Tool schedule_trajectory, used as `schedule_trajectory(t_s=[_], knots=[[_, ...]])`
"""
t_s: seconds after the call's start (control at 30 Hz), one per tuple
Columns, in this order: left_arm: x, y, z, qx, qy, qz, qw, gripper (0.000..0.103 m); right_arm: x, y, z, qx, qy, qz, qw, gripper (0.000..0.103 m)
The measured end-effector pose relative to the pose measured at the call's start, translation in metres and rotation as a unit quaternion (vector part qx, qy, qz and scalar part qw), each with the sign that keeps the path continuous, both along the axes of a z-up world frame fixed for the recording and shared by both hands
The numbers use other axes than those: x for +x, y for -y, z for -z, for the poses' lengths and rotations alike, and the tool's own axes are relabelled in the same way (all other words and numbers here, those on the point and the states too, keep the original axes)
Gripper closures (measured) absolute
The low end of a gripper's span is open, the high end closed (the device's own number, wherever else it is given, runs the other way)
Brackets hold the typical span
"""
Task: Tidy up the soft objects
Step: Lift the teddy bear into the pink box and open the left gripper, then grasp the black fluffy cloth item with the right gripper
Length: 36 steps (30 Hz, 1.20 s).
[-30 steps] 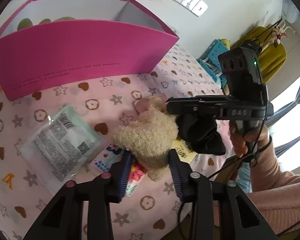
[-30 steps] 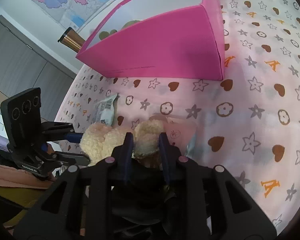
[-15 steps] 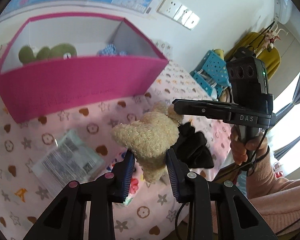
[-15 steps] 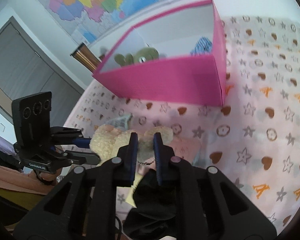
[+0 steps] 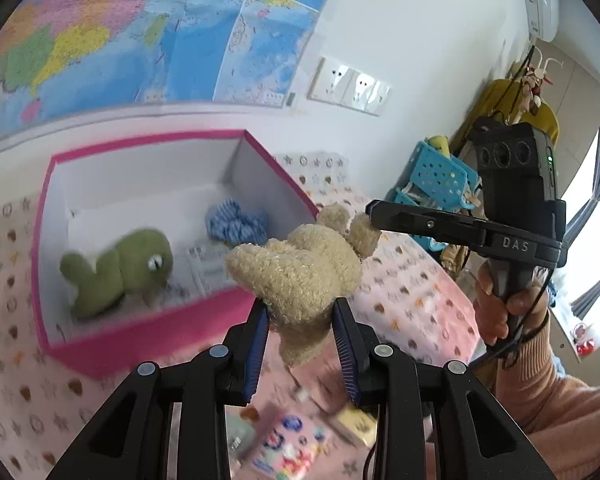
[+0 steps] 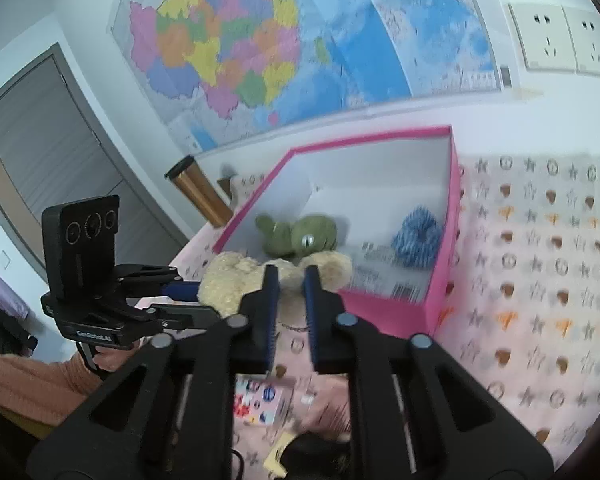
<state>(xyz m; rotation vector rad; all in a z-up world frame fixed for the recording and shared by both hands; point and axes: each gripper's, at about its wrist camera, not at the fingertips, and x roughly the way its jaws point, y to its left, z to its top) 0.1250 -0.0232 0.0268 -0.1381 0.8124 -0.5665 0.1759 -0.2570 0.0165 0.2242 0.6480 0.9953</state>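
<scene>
Your left gripper (image 5: 300, 320) is pinching the beige plush toy (image 5: 300, 276) by its lower end, holding it in the air in front of the pink box (image 5: 156, 320). Your right gripper (image 6: 291, 280) has its jaws nearly pressed together at the toy's head end, on its small chain (image 6: 290, 327). Inside the box lie a green plush toy (image 5: 118, 270) and a blue knitted item (image 5: 236, 226)

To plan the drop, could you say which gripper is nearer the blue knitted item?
Right, probably: the blue knitted item lies ahead-right of the right gripper, while the left gripper sits farther left.
</scene>
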Motion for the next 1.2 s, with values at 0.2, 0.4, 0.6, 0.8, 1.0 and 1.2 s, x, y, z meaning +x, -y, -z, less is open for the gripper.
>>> schedule_trajectory(t_s=[0.2,0.4,0.6,0.8,1.0,1.2], knots=[[0.034,0.001,-0.006,0.009,-0.002,-0.008,0.9999,0.071,0.033,-0.007,-0.009,0.011,-0.003,0.009,1.0,0.091],[0.07,0.013,0.006,0.038,-0.012,-0.021,0.999,0.071,0.055,-0.021,0.001,-0.002,-0.016,0.01,1.0,0.093],[0.096,0.011,0.043,0.086,-0.053,-0.057,0.9932,0.072,0.065,-0.023,0.021,-0.011,-0.044,0.011,0.999,0.093],[0.085,0.003,0.047,0.08,-0.047,-0.058,0.994,0.072,0.064,-0.011,0.028,-0.016,-0.054,0.02,0.998,0.092],[0.068,0.0,0.031,0.066,-0.015,-0.057,0.996,0.07,0.057,-0.004,0.032,-0.01,-0.062,0.019,0.998,0.088],[0.03,0.006,0.014,0.059,0.024,-0.038,0.9973,0.06,0.032,0.003,0.03,-0.007,-0.056,0.008,0.998,0.071]])
